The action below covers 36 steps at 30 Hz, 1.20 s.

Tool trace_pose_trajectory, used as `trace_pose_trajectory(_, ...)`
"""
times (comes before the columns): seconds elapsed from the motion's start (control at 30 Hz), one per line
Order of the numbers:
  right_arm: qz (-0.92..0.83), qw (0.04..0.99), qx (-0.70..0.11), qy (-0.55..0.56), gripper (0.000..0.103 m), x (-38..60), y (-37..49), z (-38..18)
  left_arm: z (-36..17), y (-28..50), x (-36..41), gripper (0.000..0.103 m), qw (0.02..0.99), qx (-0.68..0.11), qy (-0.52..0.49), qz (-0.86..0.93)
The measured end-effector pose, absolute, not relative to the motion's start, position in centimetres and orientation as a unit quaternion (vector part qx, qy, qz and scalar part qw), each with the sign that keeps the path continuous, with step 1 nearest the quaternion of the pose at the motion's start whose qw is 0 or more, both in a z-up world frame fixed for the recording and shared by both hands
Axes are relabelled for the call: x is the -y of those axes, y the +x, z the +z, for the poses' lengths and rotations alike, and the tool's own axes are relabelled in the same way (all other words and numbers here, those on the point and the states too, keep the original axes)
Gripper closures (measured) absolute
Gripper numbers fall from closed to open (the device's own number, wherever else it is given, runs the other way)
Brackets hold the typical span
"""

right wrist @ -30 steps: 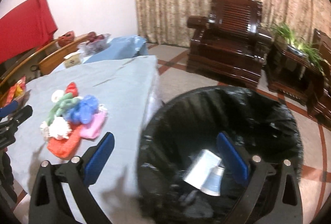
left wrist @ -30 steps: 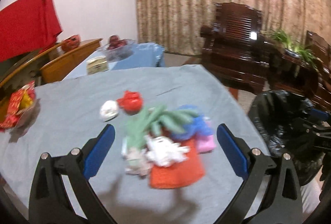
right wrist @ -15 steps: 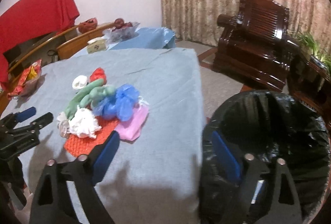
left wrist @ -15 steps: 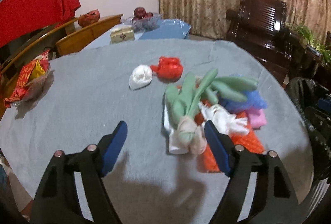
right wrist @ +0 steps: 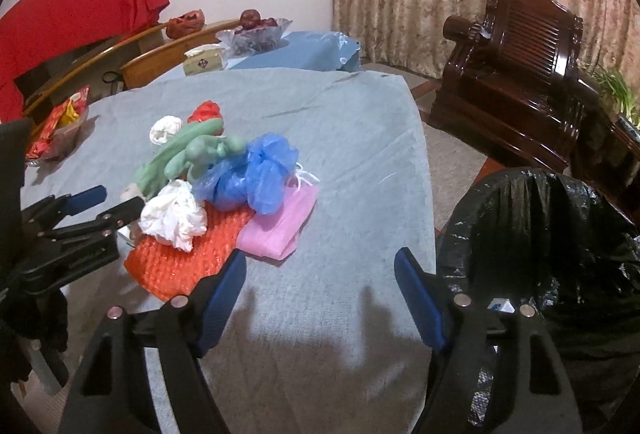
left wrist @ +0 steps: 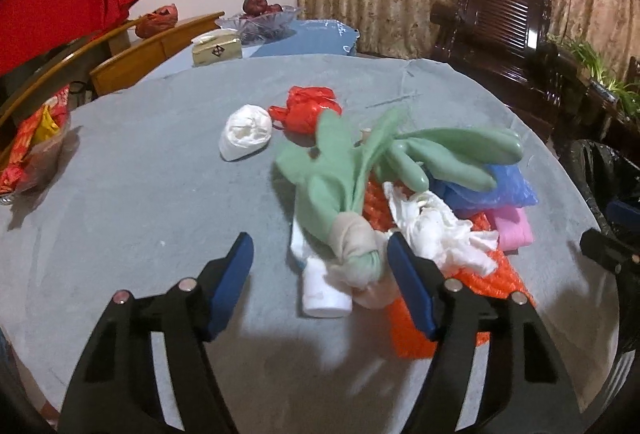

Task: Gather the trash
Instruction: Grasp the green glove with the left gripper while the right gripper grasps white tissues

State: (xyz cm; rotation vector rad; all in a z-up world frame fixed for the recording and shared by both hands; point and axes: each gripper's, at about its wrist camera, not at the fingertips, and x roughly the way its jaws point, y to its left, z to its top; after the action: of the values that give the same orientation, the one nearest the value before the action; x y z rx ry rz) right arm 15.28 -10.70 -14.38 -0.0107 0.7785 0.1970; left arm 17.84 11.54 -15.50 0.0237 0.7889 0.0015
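Note:
A trash pile lies on the grey tablecloth (left wrist: 140,193): green rubber gloves (left wrist: 348,169), a small white bottle (left wrist: 320,286), white crumpled paper (left wrist: 432,230), orange mesh (left wrist: 496,274), a blue bag (right wrist: 256,173), a pink mask (right wrist: 280,226), a red bag (left wrist: 308,107) and a white wad (left wrist: 246,131). My left gripper (left wrist: 320,274) is open, its jaws on either side of the glove cuff and bottle. My right gripper (right wrist: 320,282) is open and empty over the table edge, beside the black-lined bin (right wrist: 560,234).
A snack bowl (left wrist: 36,149) sits at the table's left edge. A tissue box (left wrist: 216,49) and fruit bowl (left wrist: 260,19) stand on the far table. Dark wooden armchairs (right wrist: 520,65) stand to the right. The bin also shows in the left wrist view (left wrist: 600,169).
My left gripper moved forward and down to the glove cuff. My right gripper swung left from over the bin to the table edge.

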Motion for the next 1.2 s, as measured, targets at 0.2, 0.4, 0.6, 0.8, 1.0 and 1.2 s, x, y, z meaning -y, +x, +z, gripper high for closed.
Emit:
trace_pose_trajectory(0.2, 0.096, 0.919, -0.382, -0.004, 0.028, 10.8, 15.4, -14.5, -15.7, 17.9, -11.5, 0.078, 0.918, -0.394, -0.024, -0.045)
trace_pose_trajectory(0.4, 0.099, 0.918, -0.384, -0.004, 0.028, 10.6, 15.3, -14.6, -15.0, 16.0, -12.9, 0.079, 0.918, -0.395, -0.027, -0.043)
trace_pose_trajectory(0.6, 0.102, 0.916, -0.389, -0.003, 0.028, 10.3, 15.3, -15.1, -15.6, 14.5, -14.6, 0.068, 0.909, -0.414, -0.023, -0.037)
trace_pose_trajectory(0.8, 0.106, 0.914, -0.392, -0.013, 0.028, 9.8, 15.1, -15.4, -15.5, 15.3, -14.8, 0.035, 0.911, -0.411, -0.03, -0.025)
trace_pose_trajectory(1.0, 0.106, 0.914, -0.392, -0.017, 0.028, 9.8, 15.1, -15.4, -15.8, 17.1, -15.5, 0.034, 0.91, -0.413, -0.043, -0.011)
trace_pose_trajectory(1.2, 0.109, 0.912, -0.395, -0.022, 0.028, 9.4, 15.3, -15.4, -16.3, 17.7, -15.9, 0.068, 0.905, -0.419, -0.063, -0.029)
